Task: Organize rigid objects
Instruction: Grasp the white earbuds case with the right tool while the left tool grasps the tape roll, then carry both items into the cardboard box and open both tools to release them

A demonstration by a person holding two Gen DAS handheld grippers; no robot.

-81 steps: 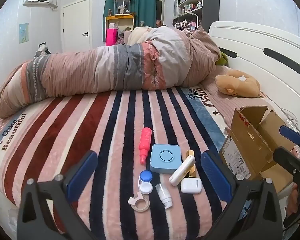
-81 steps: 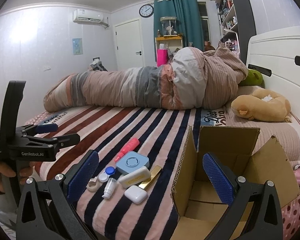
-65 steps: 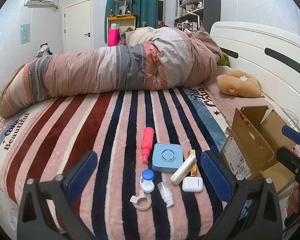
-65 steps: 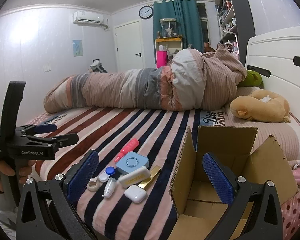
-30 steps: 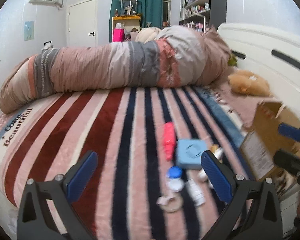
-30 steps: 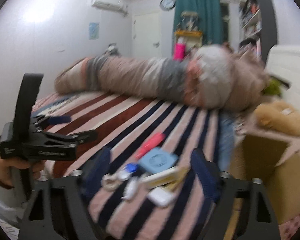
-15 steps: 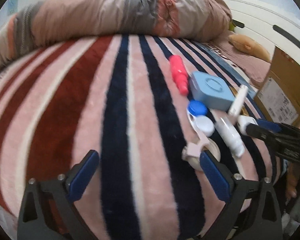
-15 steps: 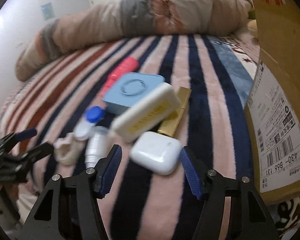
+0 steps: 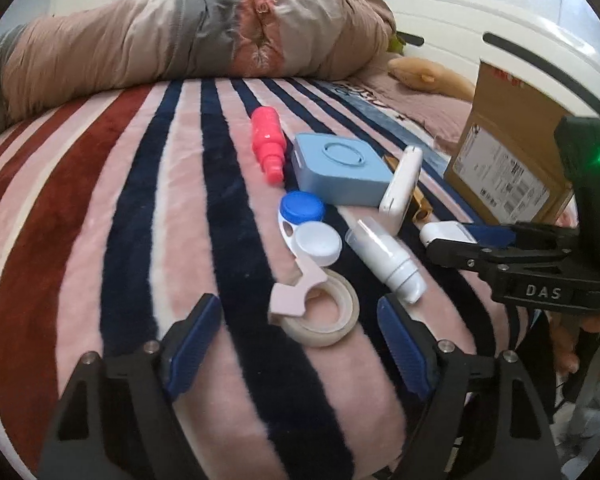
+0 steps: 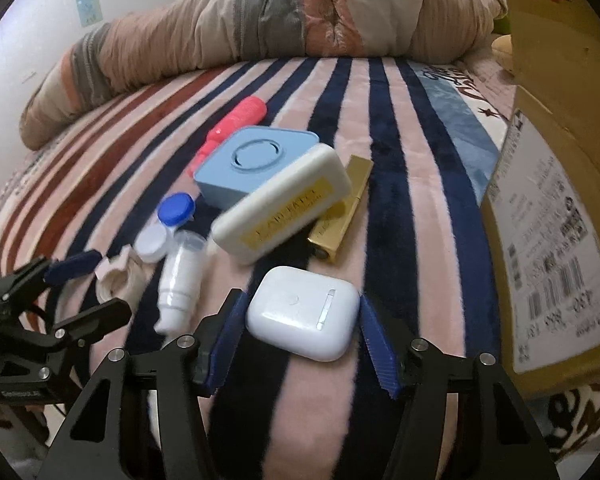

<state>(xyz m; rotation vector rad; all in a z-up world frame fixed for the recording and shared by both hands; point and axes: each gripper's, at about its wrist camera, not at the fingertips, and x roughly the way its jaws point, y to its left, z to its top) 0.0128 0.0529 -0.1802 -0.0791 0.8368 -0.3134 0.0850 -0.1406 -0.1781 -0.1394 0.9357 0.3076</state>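
Small objects lie on the striped bedspread (image 9: 100, 200). My right gripper (image 10: 302, 332) is open, its blue pads on either side of a white earbud case (image 10: 304, 312), close to it but not clamped. My left gripper (image 9: 296, 340) is open around a tape roll with a pink dispenser (image 9: 320, 304). Beyond lie a white tube (image 9: 388, 258), a blue-and-white lens case (image 9: 306, 224), a light blue square box (image 9: 340, 168), a pink bottle (image 9: 268, 148), a white oblong case (image 10: 280, 208) and a gold stick (image 10: 342, 210).
An open cardboard box (image 10: 560, 200) stands at the right, close to the earbud case; it also shows in the left wrist view (image 9: 508, 152). A rolled duvet (image 9: 180, 44) lies across the bed behind. A plush toy (image 9: 428, 74) rests by the white headboard (image 9: 500, 44).
Both grippers have come down from high over the bed to the objects. The right has narrowed around the earbud case; the left has narrowed around the tape roll.
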